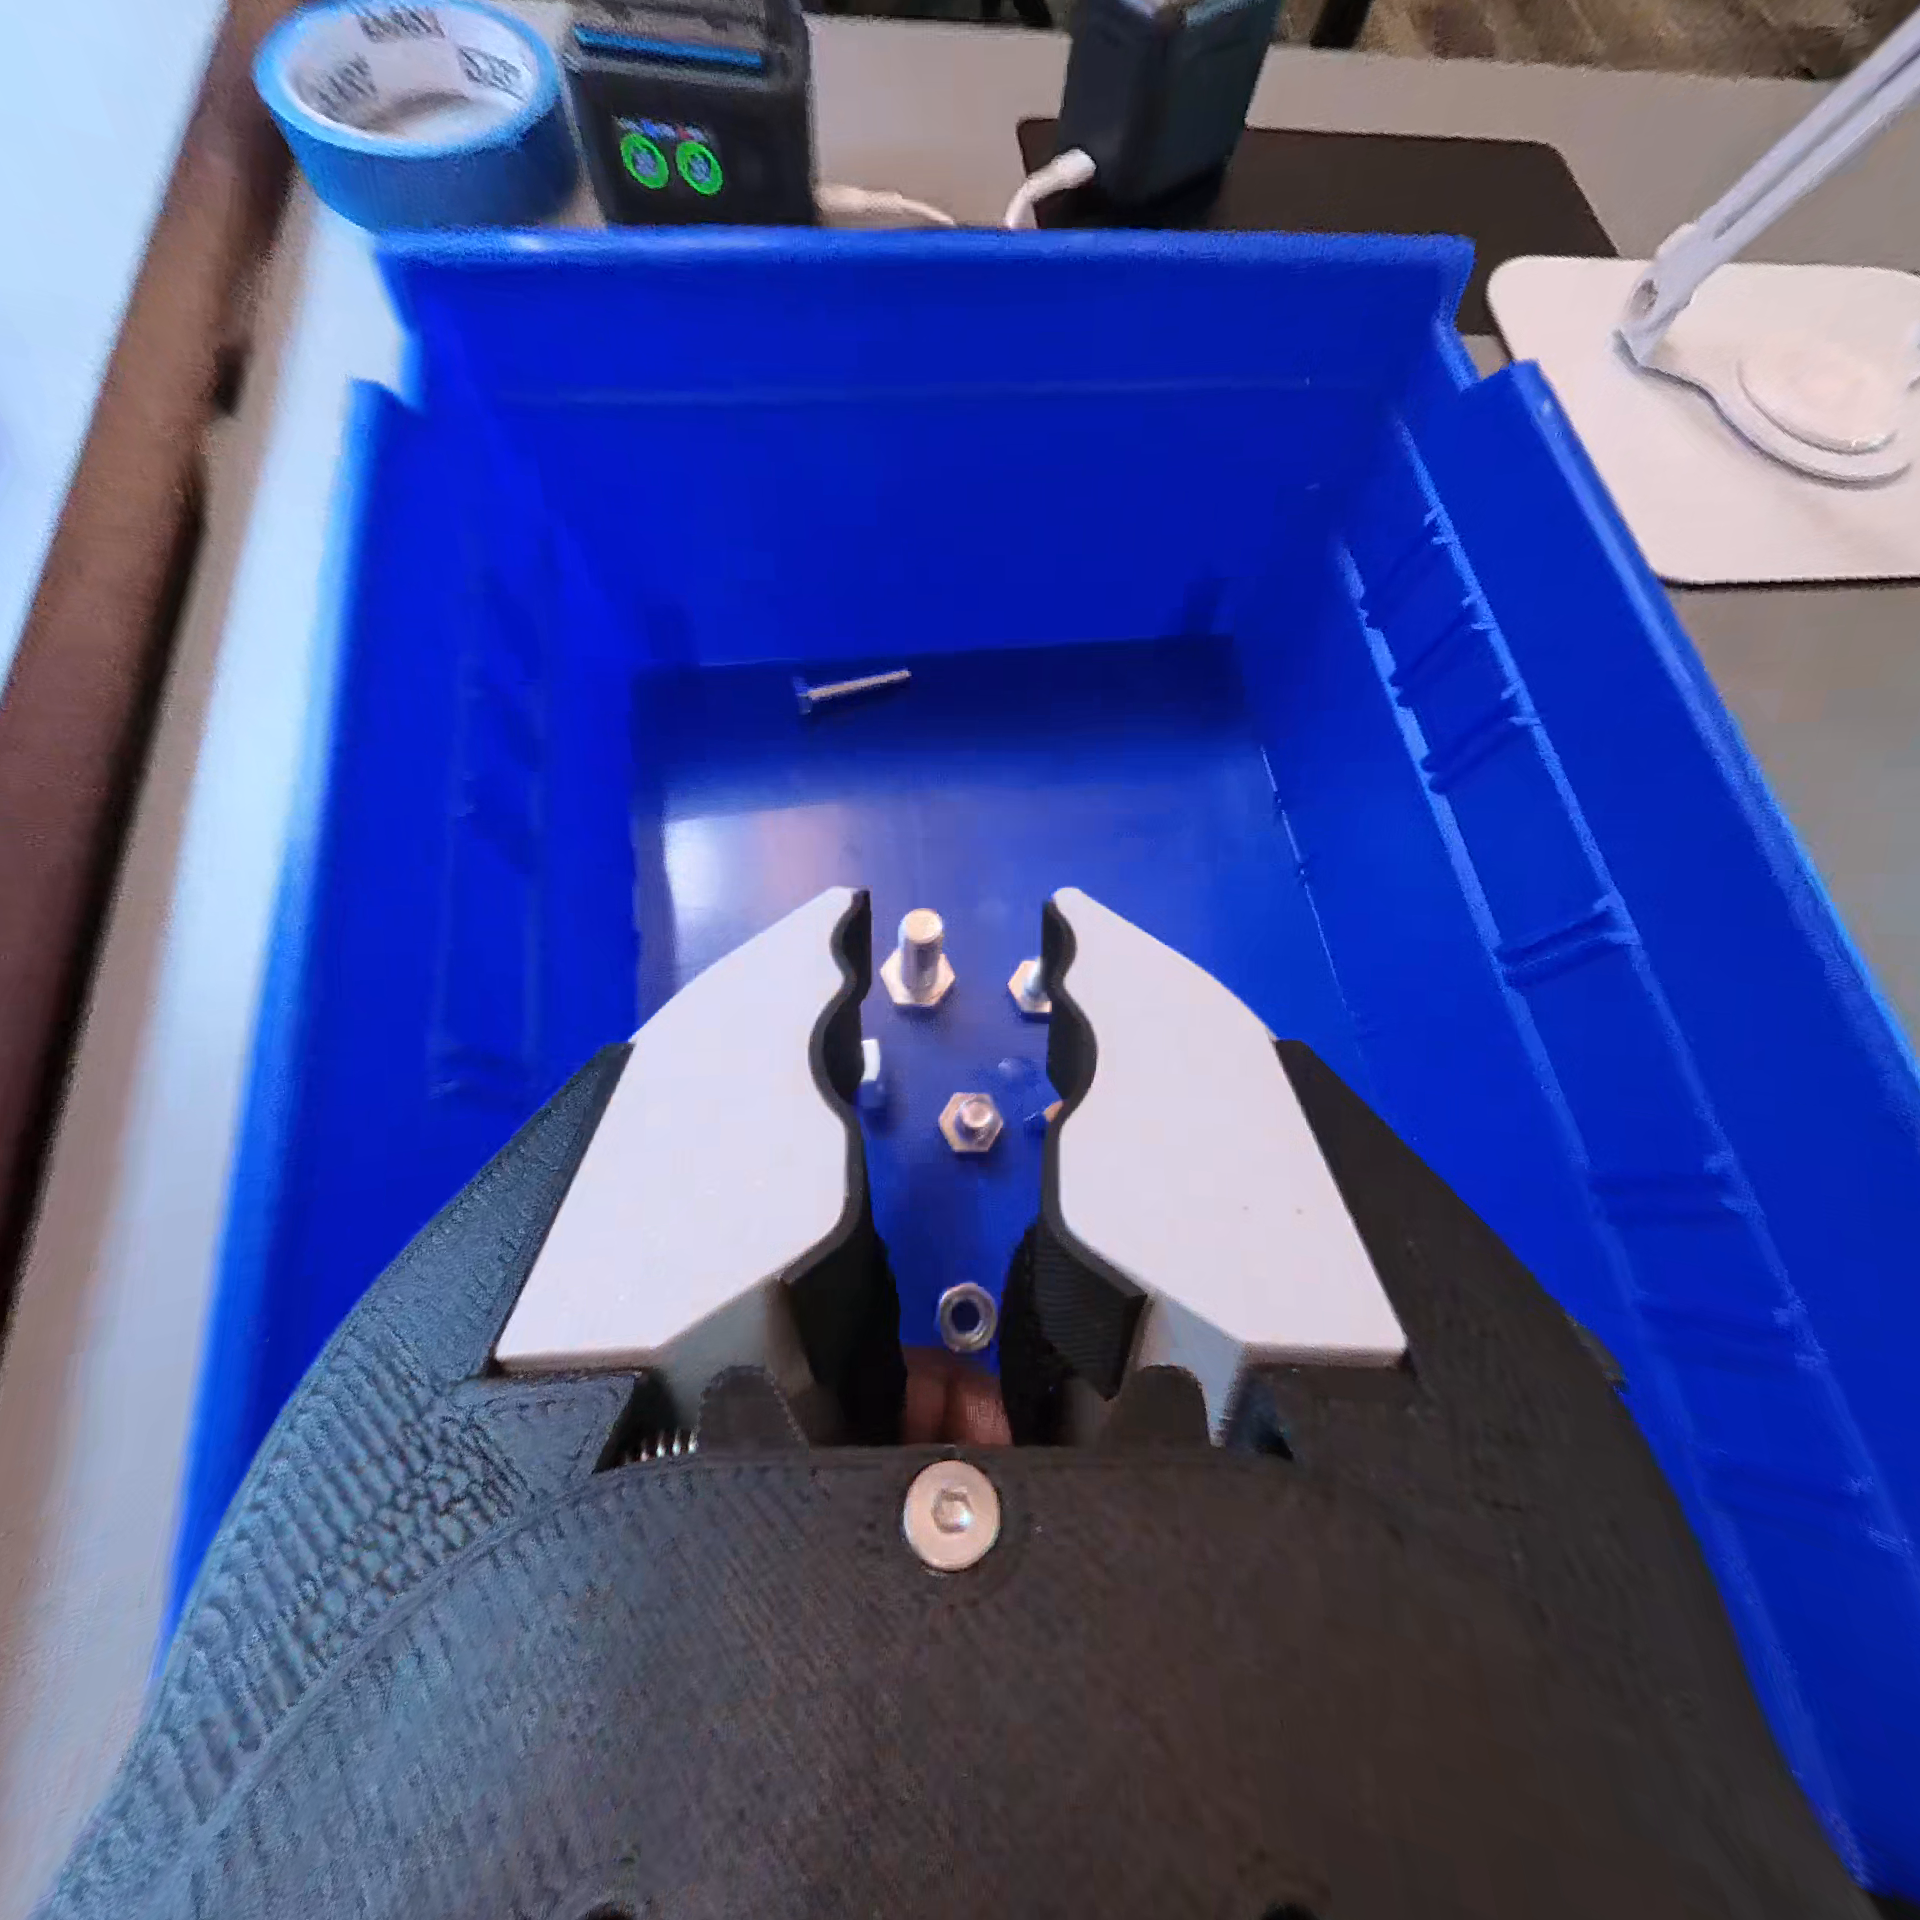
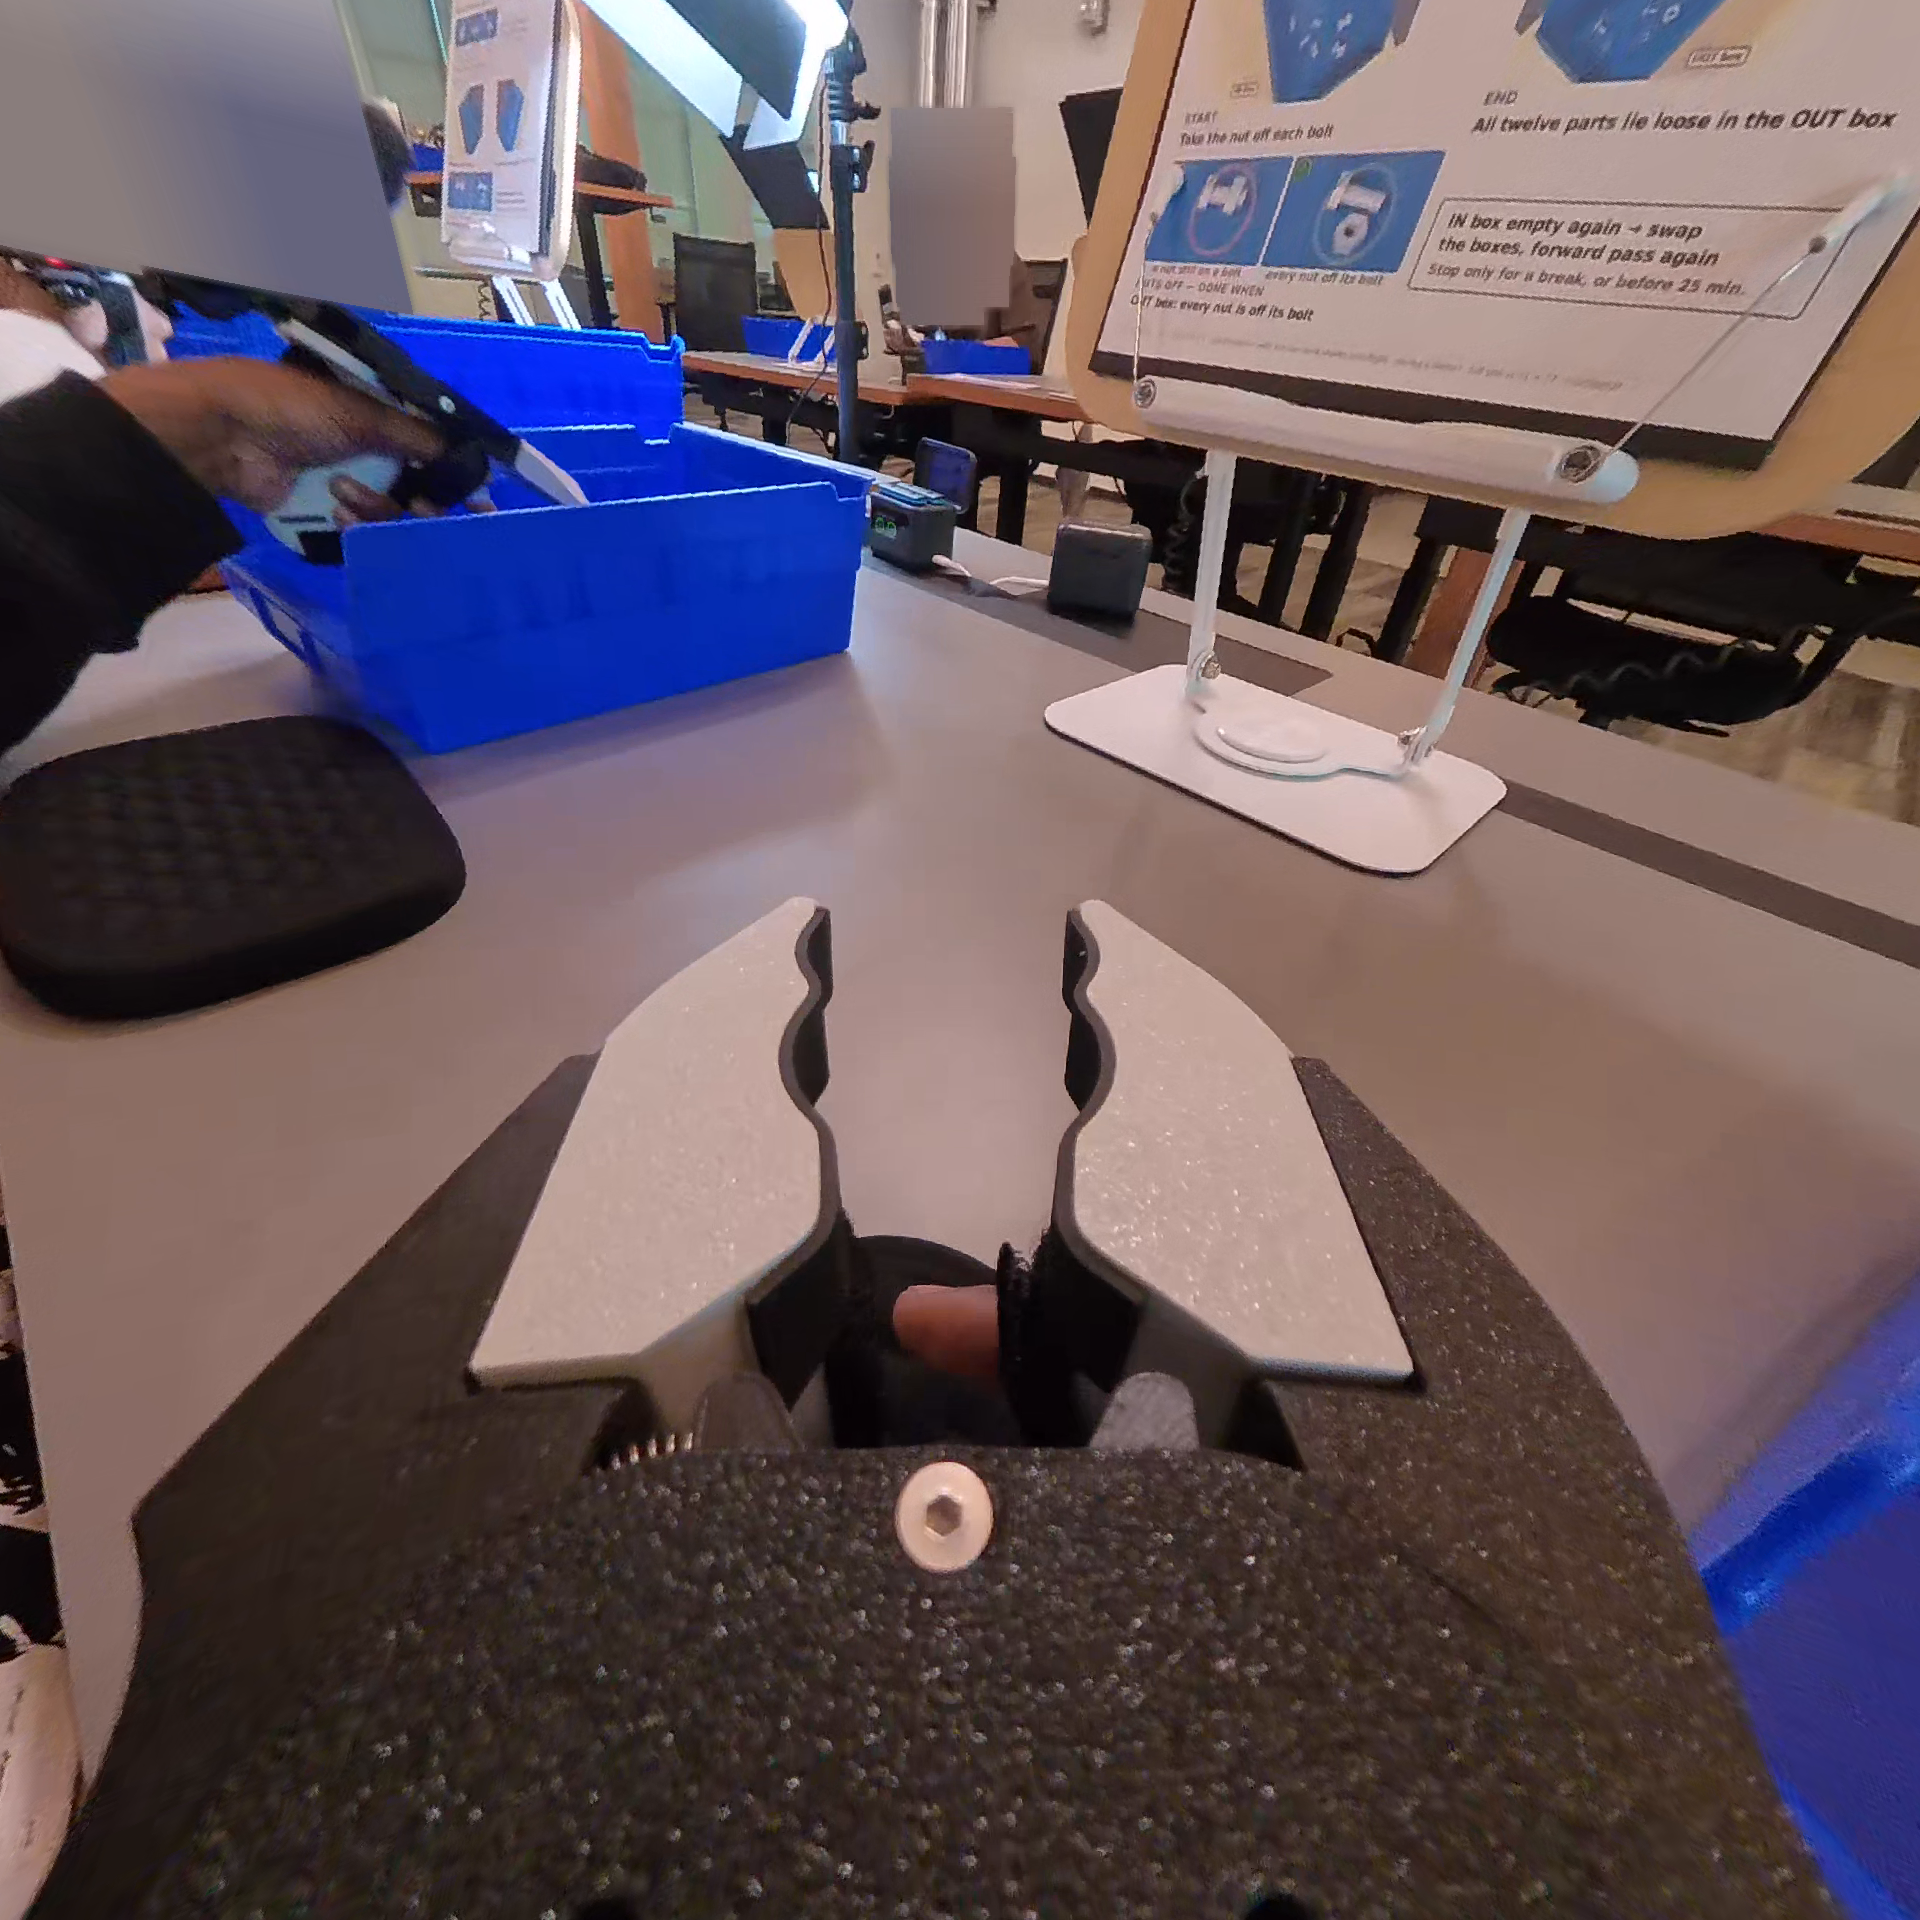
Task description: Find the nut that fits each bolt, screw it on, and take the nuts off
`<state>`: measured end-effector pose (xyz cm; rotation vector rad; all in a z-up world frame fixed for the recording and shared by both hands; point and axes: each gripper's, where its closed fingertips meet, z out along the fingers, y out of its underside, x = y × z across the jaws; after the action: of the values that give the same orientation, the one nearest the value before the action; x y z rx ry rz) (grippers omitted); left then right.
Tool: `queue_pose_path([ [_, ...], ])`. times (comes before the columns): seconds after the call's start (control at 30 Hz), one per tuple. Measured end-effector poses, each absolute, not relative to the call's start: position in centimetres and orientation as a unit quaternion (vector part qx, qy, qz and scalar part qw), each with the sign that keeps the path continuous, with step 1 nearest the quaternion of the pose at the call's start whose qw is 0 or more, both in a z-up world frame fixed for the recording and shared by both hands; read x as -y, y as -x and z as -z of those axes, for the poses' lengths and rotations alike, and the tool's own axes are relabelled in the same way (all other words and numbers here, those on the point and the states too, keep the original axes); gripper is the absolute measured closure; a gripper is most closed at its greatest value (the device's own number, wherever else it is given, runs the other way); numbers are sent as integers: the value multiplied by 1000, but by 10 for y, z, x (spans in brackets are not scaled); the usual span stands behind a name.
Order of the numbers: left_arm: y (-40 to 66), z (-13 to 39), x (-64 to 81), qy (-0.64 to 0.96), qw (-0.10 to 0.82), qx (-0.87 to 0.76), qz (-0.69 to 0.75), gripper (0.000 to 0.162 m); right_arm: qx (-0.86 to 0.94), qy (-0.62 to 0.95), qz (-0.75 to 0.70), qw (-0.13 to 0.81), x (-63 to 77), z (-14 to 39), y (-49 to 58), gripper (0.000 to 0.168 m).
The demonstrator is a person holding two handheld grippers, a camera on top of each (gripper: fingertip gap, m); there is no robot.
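Inside the blue bin, the left gripper hangs with its claw spread, pinching nothing, above a cluster of hardware on the floor: an upright bolt wearing a nut, a second nutted bolt nearer, and a loose nut nearest. A bare bolt lies alone by the far wall. Right of the bin, the right gripper hovers spread and empty over the grey table, between a black pad and a white stand.
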<state>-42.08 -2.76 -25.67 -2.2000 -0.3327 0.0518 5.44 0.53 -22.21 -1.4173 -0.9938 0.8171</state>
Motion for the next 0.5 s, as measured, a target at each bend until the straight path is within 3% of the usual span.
queue_pose_path([
  [0.27,429,288,19,920,369,106,-77,131,401,609,-364,579,-10,220,-59,127],
  [0.37,432,299,18,925,362,95,-73,150,404,613,-363,574,-10,222,-58,126],
  [0.5,436,286,19,908,400,94,-84,152,408,616,-357,572,-10,224,-57,126],
])
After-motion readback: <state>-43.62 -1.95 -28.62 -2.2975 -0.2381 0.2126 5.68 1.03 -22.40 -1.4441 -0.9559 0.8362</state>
